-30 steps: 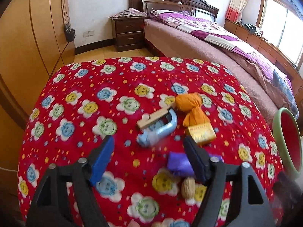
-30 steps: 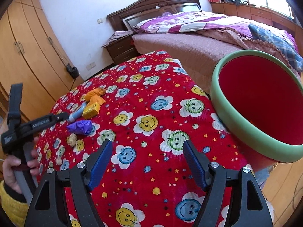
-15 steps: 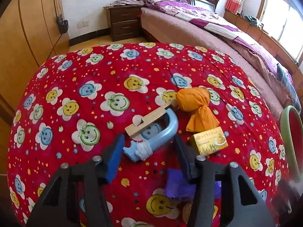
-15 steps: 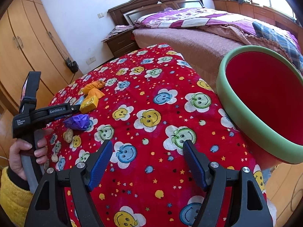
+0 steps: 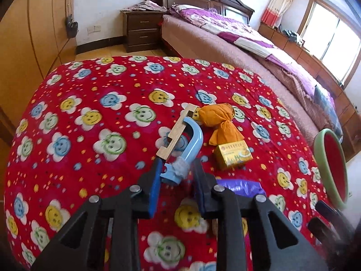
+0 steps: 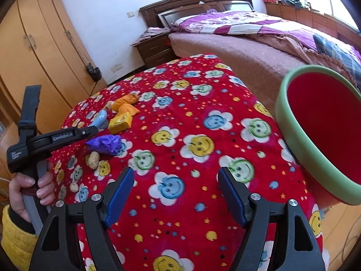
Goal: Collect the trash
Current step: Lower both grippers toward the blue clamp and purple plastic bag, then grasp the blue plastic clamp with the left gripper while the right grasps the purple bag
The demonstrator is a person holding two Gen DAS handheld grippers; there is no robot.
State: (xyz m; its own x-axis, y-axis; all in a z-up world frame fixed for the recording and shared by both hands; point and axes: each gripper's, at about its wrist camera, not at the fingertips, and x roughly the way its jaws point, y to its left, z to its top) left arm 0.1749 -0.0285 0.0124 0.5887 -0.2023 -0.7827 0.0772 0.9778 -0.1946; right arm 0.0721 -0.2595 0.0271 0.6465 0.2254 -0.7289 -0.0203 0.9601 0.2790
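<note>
Left tool: jaws just closing, narrow around the near end of the blue curved handle; contact uncertain. Handle lies mid-bench, long axis running away from the tool toward the far edge. Right tool: wide, empty, farther off, beside the red bin at the bench's right edge.

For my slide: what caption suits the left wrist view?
Left tool closing around a blue curved handle among trash on a red smiley-flower cloth.
</note>
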